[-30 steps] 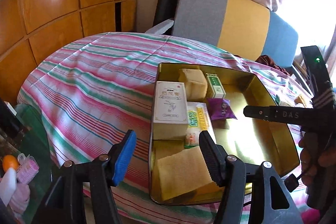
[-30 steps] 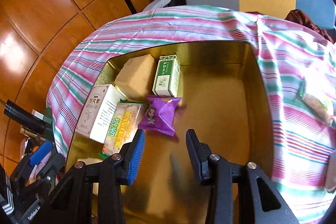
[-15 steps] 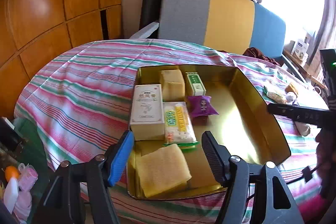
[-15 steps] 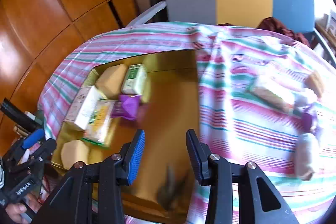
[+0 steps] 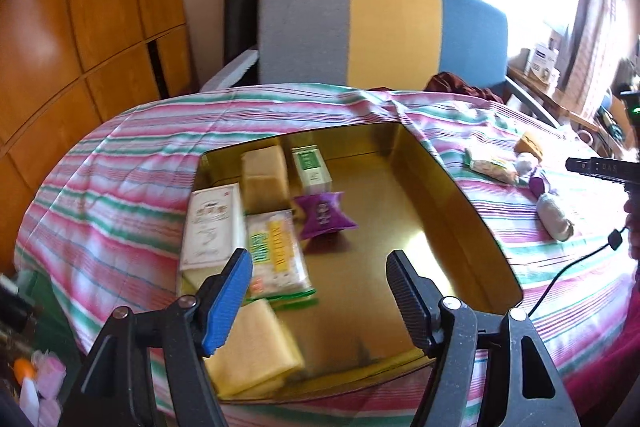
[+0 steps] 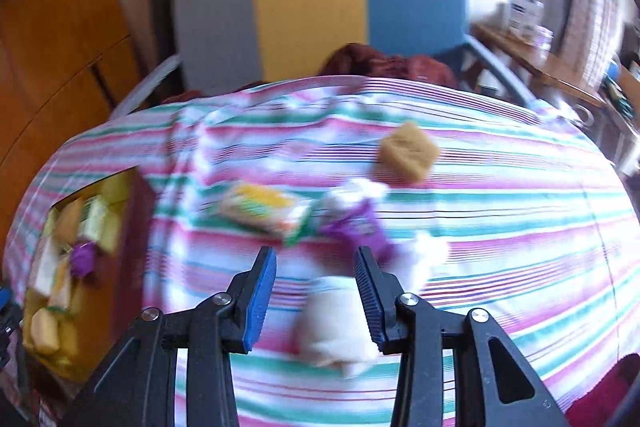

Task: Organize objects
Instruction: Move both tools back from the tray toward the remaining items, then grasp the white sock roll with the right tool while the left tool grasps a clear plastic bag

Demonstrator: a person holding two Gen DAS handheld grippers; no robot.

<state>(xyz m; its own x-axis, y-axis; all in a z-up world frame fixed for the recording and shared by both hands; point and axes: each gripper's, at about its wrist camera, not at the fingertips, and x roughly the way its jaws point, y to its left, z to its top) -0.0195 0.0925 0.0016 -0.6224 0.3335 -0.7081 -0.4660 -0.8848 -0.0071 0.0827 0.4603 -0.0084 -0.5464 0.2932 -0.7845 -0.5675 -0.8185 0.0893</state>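
Observation:
A gold tin tray (image 5: 460, 195) on the striped tablecloth holds a white box (image 5: 210, 223), a tan block (image 5: 264, 175), a green box (image 5: 311, 167), a purple packet (image 5: 323, 215), a yellow-green packet (image 5: 276, 255) and a yellow sponge (image 5: 252, 351). My left gripper (image 5: 318, 291) is open and empty above the tray's near end. My right gripper (image 6: 316, 291) is open over loose items on the cloth: a white wrapped roll (image 6: 340, 327) just below its jaws, a purple packet (image 6: 360, 231), a yellow-green packet (image 6: 264, 211) and a tan block (image 6: 406, 153). The tray (image 6: 132, 211) shows at the left.
A grey, yellow and blue chair (image 5: 380, 27) stands behind the table. Wooden panels (image 5: 80, 27) line the left wall. A bright window and a cluttered side table (image 5: 544, 63) are at the right. The right gripper's body (image 5: 600, 167) shows at the left wrist view's right edge.
My right gripper has swung right, out of the tray and over the loose items on the cloth. My left gripper has drifted right along the tray's near end.

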